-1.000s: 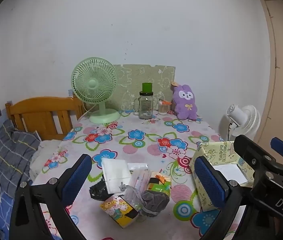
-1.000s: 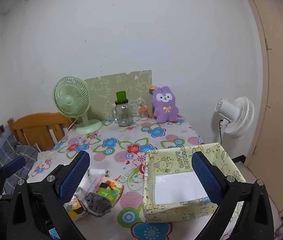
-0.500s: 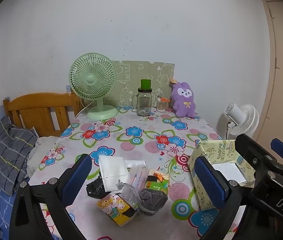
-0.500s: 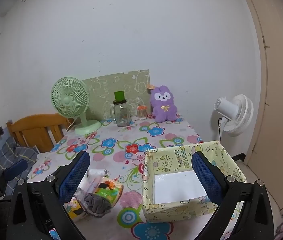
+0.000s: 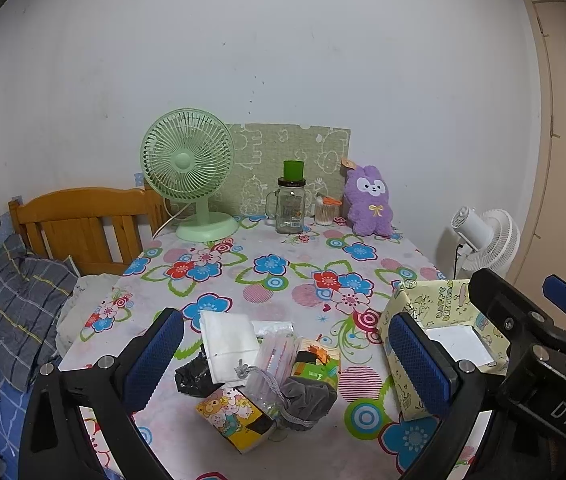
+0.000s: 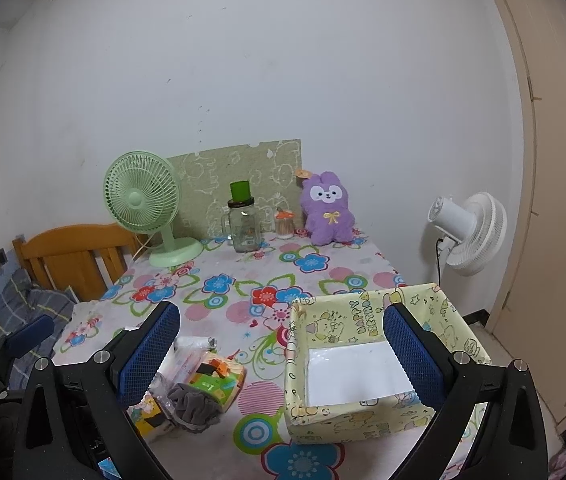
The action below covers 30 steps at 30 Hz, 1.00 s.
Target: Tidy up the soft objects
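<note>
Clearly both grippers' fingers (image 5: 155,356) are spread, empty. Risk — the pile (image 5: 267,376) at lower centre is tangled, so a pinch could drag neighbours off the bench (image 5: 283,280).

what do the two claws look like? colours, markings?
Both match: black angular frames with silver screws and blue mesh-textured pads. Left claw; right claw. White "DAS" lettering marks the right unit's body in the left wrist view. No cables or sleeves visible.
</note>
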Each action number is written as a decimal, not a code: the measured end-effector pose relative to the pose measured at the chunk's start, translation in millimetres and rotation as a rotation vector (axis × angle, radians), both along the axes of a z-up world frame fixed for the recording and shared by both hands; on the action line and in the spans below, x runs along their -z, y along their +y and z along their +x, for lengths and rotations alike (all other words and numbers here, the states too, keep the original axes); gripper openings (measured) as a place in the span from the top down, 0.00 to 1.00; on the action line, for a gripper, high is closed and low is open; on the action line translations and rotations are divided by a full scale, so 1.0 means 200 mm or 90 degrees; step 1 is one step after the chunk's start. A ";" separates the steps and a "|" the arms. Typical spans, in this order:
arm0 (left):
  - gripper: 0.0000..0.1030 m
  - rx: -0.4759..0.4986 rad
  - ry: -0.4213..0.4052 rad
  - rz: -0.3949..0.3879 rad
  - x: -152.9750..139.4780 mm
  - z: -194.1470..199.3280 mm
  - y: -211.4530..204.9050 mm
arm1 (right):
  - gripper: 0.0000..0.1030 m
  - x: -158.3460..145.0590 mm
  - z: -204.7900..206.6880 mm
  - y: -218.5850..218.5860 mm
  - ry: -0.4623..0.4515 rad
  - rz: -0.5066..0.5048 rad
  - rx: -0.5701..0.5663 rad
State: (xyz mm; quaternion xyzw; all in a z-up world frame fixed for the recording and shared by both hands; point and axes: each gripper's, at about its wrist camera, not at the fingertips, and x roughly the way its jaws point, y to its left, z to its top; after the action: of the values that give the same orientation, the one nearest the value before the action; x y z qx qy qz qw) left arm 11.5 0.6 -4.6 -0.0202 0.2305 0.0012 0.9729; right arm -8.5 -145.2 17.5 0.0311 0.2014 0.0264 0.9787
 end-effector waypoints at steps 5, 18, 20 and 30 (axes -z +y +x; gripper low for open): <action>0.01 0.000 0.000 -0.002 0.00 0.00 0.00 | 0.00 0.00 0.00 0.00 0.002 0.001 0.001; 0.01 0.000 -0.002 0.000 0.01 -0.03 0.00 | 0.01 0.00 0.00 0.00 0.011 0.006 0.000; 0.01 -0.001 -0.002 -0.001 0.01 -0.04 -0.01 | 0.01 0.00 -0.01 0.00 0.010 0.006 0.001; 0.01 -0.001 0.000 0.001 0.00 -0.03 0.00 | 0.01 0.00 0.00 0.00 0.011 0.006 -0.001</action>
State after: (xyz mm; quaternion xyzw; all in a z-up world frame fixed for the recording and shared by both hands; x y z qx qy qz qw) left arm 4.7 -0.1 -5.5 -0.0192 0.2302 0.0024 0.9729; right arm -9.1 -145.2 18.1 0.0355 0.2099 0.0279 0.9767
